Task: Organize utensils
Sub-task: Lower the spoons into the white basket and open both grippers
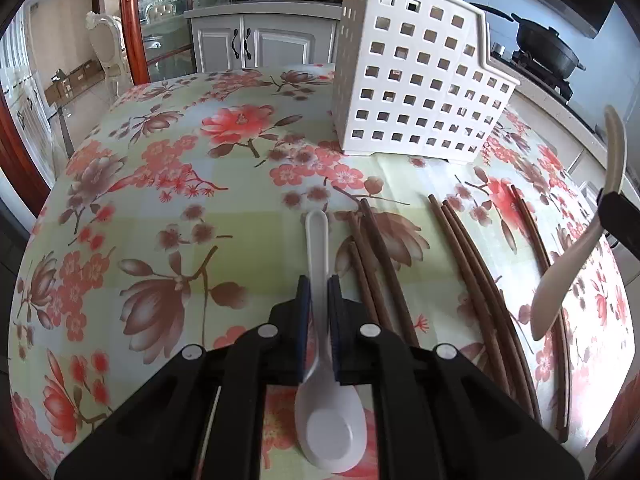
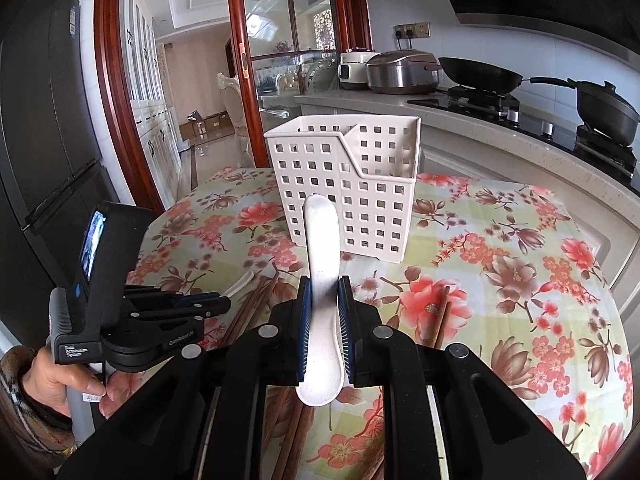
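In the left wrist view my left gripper [image 1: 319, 286] is shut on the handle of a white ceramic spoon [image 1: 330, 428]. Its bowl faces up under the jaws, low over the floral tablecloth [image 1: 168, 184]. Brown chopsticks [image 1: 472, 264] lie in loose bunches just right of it. The white perforated basket [image 1: 416, 80] stands upright beyond them. At the right edge my right gripper [image 1: 614, 210] holds a cream spoon [image 1: 560, 280] in the air. In the right wrist view the right gripper [image 2: 324, 300] is shut on that spoon [image 2: 322, 220], handle up, before the basket [image 2: 348, 184]. The left gripper [image 2: 218, 304] is low at left.
A hand [image 2: 52, 380] holds the left gripper's grip. A counter behind the table carries a wok [image 2: 480, 74], a black pot [image 2: 604, 112] and rice cookers [image 2: 400, 72]. A wood-framed glass door [image 2: 280, 40] and a dark fridge [image 2: 44, 120] stand to the left. More chopsticks [image 2: 442, 316] lie near the right gripper.
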Demonstrator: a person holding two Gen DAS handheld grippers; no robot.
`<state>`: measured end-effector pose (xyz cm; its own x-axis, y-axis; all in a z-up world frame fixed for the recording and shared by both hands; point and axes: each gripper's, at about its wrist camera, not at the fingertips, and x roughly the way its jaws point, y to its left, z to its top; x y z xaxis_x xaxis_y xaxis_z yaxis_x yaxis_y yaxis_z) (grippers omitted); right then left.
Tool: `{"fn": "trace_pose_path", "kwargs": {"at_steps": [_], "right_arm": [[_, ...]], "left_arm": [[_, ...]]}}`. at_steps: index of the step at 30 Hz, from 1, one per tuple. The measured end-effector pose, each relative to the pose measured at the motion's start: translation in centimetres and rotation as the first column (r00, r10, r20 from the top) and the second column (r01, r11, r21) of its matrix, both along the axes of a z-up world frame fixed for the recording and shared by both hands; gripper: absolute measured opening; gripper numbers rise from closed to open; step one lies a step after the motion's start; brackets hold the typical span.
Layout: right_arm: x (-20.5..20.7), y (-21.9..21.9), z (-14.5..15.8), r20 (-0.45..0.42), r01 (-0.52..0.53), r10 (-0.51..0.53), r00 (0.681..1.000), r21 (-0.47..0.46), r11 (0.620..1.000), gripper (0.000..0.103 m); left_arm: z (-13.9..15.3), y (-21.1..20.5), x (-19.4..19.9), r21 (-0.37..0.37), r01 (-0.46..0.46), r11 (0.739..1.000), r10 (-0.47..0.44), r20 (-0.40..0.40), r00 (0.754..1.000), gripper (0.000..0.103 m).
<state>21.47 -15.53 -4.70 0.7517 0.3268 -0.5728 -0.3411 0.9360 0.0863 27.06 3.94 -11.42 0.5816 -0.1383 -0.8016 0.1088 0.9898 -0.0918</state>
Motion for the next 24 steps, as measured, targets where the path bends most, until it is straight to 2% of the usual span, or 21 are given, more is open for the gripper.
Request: {"fn": "trace_pose_path", "kwargs": {"at_steps": [4, 7, 11, 16, 19, 24], "right_arm": [[-0.4, 0.0, 0.4, 0.014, 0.003, -0.003, 1.000, 0.003, 1.000, 0.016], [-0.6, -0.3, 1.0, 0.028, 0.011, -0.011, 1.000, 0.012, 1.000, 0.016], [-1.1, -0.4, 2.2, 0.054, 0.021, -0.022, 0.998, 0.027, 0.999, 0.016], [-1.9, -0.2, 3.8, 0.093, 0.018, -0.021, 0.995, 0.034, 0.999, 0.016], [-2.3, 0.0, 4.8, 0.116, 0.016, -0.020, 0.993, 0.034, 0.999, 0.016], [-2.0, -0.2, 5.9, 0.135, 0.023, -0.026, 0.991, 0.027, 0.999, 0.016]], "left_arm": [[1.4, -0.1, -1.2, 0.003, -0.006, 1.000, 0.006, 0.054, 0.999, 0.009], [3.7, -0.3, -2.6, 0.002, -0.012, 1.000, 0.011, 0.134, 0.991, 0.009], [7.0, -1.0, -4.9, 0.000, -0.025, 1.000, 0.024, 0.267, 0.963, 0.009], [10.0, -2.1, -7.4, 0.001, -0.018, 1.000, 0.017, 0.382, 0.924, 0.009], [11.3, -2.7, -8.0, 0.008, -0.005, 1.000, 0.001, 0.415, 0.910, 0.009], [12.5, -3.3, -7.7, 0.014, 0.016, 1.000, -0.020, 0.421, 0.907, 0.009]]}}
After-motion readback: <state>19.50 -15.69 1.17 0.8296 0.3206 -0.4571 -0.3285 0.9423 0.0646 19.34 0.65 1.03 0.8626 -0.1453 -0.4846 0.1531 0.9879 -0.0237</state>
